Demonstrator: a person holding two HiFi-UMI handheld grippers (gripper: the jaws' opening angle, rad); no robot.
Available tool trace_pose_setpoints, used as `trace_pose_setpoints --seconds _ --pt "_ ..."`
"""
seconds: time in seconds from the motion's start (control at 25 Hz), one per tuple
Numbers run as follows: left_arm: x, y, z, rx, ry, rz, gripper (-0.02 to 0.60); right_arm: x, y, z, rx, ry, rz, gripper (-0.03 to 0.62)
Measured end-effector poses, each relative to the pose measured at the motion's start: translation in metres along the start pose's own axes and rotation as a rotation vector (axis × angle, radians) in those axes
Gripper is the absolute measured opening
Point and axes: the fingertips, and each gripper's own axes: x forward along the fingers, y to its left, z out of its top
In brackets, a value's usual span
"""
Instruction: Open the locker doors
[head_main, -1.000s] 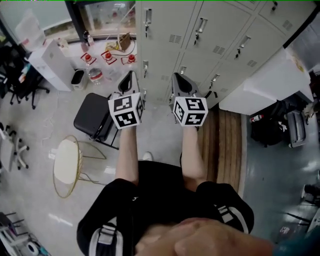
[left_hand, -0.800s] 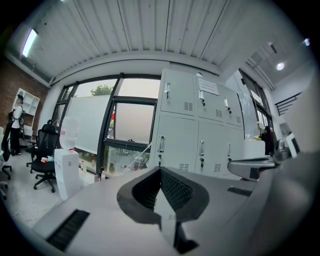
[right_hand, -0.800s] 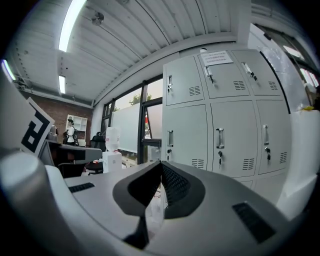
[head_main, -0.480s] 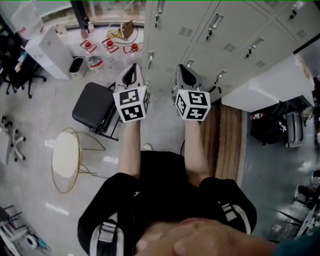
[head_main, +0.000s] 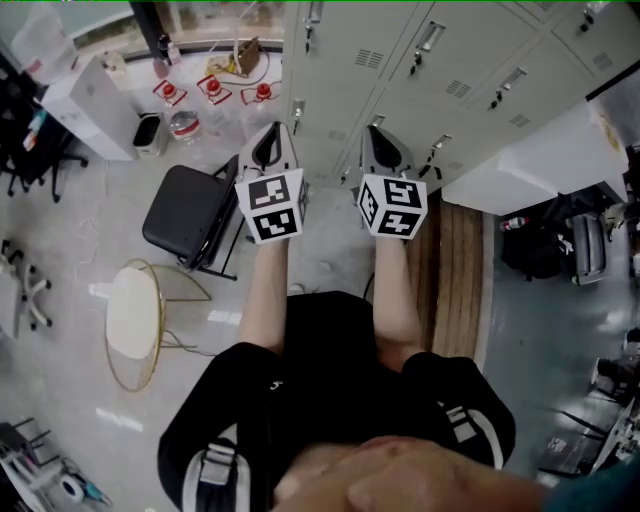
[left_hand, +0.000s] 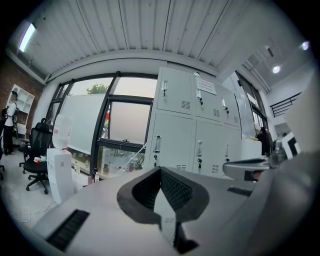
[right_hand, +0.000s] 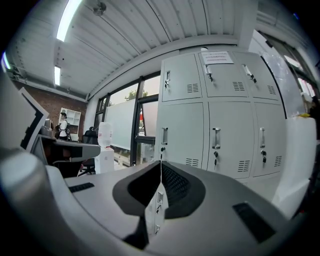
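Note:
A bank of grey lockers (head_main: 400, 60) with closed doors stands ahead of me. In the head view my left gripper (head_main: 272, 132) and right gripper (head_main: 380, 132) are held side by side, pointing level at the lower doors and short of them. Both are shut with nothing between the jaws. The left gripper view has the shut left gripper (left_hand: 160, 169) aimed at the lockers (left_hand: 190, 130), with a door handle (left_hand: 157, 144) just above it. In the right gripper view, the right gripper (right_hand: 161, 162) lines up under another handle (right_hand: 164, 136) on the lockers (right_hand: 220, 125).
A black chair (head_main: 185, 225) and a round white side table (head_main: 133, 320) stand on the floor at my left. A white cabinet (head_main: 95, 105) and water bottles (head_main: 185, 125) sit by the window. A wooden platform (head_main: 455, 270) and a white box (head_main: 540, 165) lie to the right.
Both grippers have edged forward toward the lockers, side by side and still shut. The doors have not moved.

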Motion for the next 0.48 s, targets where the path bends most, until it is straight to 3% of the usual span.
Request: trace_pose_setpoints --seconds 0.24,0.48 --pt "0.007 -0.037 0.004 0.028 -0.032 -0.117 0.009 0.014 0.019 -0.004 -0.020 0.002 0.060 0.020" --pt "0.029 -0.026 -0.009 0.004 0.000 -0.167 0.009 0.037 0.011 -0.005 -0.022 0.004 0.081 0.020"
